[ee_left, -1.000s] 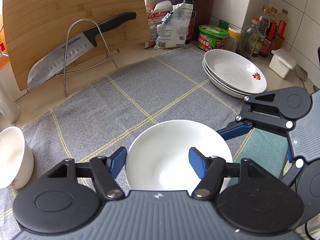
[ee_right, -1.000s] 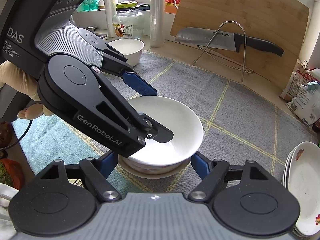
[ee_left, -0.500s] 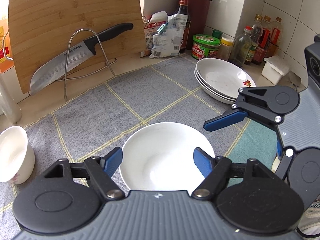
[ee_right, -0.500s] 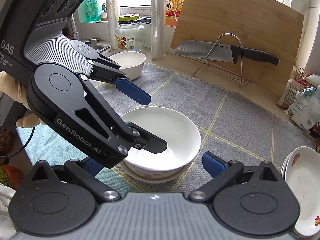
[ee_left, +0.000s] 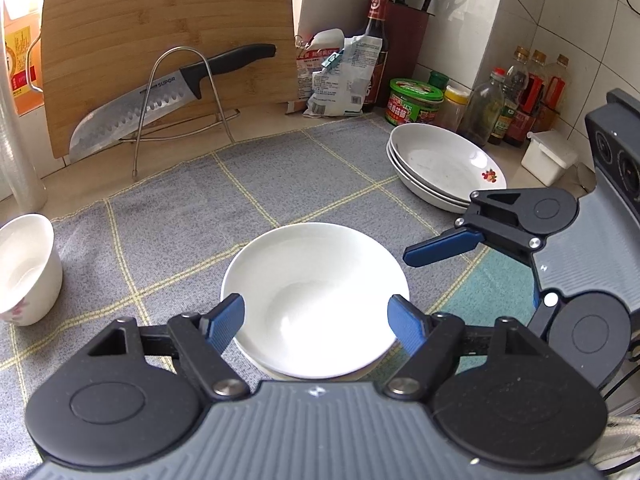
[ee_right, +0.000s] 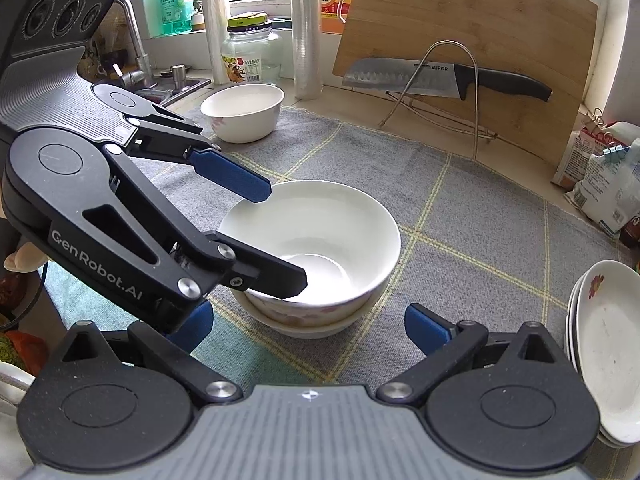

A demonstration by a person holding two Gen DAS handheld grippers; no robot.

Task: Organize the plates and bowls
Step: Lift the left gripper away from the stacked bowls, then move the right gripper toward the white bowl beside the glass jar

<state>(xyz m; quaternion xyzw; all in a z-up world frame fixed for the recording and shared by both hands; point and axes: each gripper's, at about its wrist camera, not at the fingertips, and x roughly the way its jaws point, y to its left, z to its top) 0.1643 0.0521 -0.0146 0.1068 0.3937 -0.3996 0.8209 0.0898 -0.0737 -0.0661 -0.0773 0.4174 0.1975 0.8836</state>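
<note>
Backing both tools off comes next: left tool [ee_left: 316, 316] and right tool [ee_right: 306, 326] stand apart, gripping nothing, leaving the nested bowls [ee_right: 316, 236] undisturbed on the counter [ee_right: 480, 220].

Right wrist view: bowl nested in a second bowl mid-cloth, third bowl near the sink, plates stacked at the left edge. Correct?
One error: the plates are stacked at the right edge of the right wrist view, not the left. The rest holds: bowl nested in a second bowl mid-cloth, third bowl near the sink.

Three bowls [ee_right: 316, 236], two nested; three stacked plates [ee_left: 442, 166]; one knife [ee_left: 160, 100]
</note>
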